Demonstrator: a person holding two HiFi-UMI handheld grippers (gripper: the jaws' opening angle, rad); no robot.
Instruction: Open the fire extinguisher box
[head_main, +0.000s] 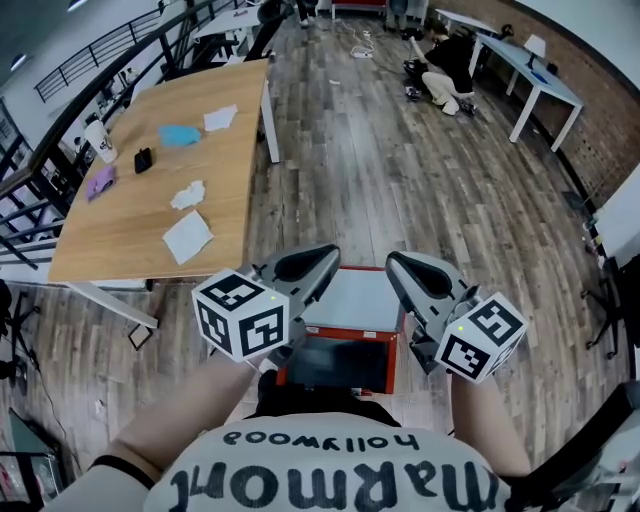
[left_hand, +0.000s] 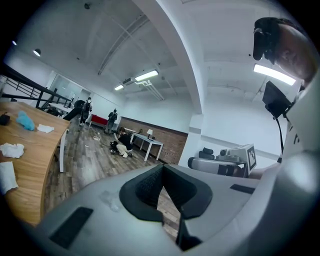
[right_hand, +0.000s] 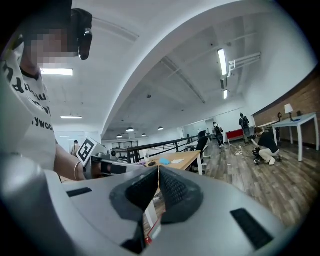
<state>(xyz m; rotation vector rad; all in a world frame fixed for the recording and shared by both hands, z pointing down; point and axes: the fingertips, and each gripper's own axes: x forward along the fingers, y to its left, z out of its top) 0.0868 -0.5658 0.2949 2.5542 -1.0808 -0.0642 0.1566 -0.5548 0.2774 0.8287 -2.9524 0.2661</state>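
The wood-plank floor (head_main: 400, 150) carries a red fire extinguisher box (head_main: 352, 300) and a pale wooden bench (head_main: 150, 225). On the bench lie a blue cloth (head_main: 180, 134), a purple cloth (head_main: 101, 182), a small black object (head_main: 144, 159), a white cup (head_main: 100, 140) and scattered white papers (head_main: 188, 237)

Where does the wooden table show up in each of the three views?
Head view: the wooden table fills the upper left.
Left gripper view: the table runs along the left edge.
Right gripper view: the table is small, at centre.
Shared landmark: the person crouching on the floor.
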